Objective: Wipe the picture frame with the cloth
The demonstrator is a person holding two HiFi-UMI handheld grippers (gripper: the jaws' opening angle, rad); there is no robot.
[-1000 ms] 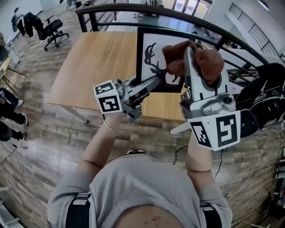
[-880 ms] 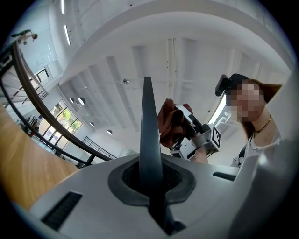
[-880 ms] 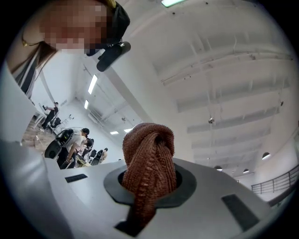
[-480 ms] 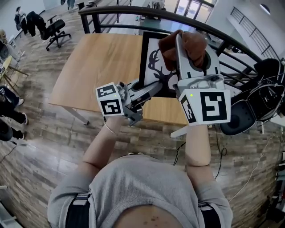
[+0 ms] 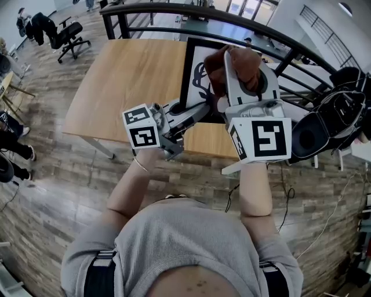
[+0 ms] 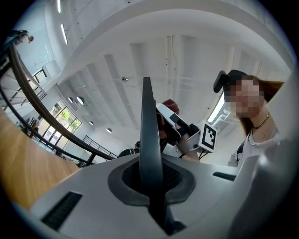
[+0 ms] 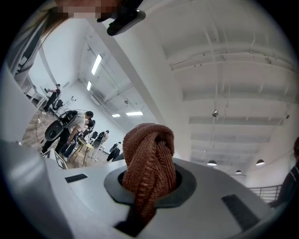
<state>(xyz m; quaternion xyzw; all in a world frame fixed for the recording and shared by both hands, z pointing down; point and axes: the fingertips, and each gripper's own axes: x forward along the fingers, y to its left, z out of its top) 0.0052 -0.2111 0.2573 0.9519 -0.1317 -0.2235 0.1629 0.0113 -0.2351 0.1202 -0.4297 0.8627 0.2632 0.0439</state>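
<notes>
Both closed: left hand-held gripper (image 5: 195,111) clamps thin black picture frame (image 5: 185,75); right hand-held gripper (image 5: 236,58) pinches bunched knitted brown cloth (image 7: 148,158).

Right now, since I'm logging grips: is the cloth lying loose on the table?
No, the brown cloth is bunched up and clamped between the right gripper's jaws.

A light wooden desk (image 5: 127,81) on thin pale legs stands on the plank floor (image 5: 52,191) beside a black railing (image 5: 151,8), with the black picture frame (image 5: 197,61) over its right end, though contact with the top cannot be told.
</notes>
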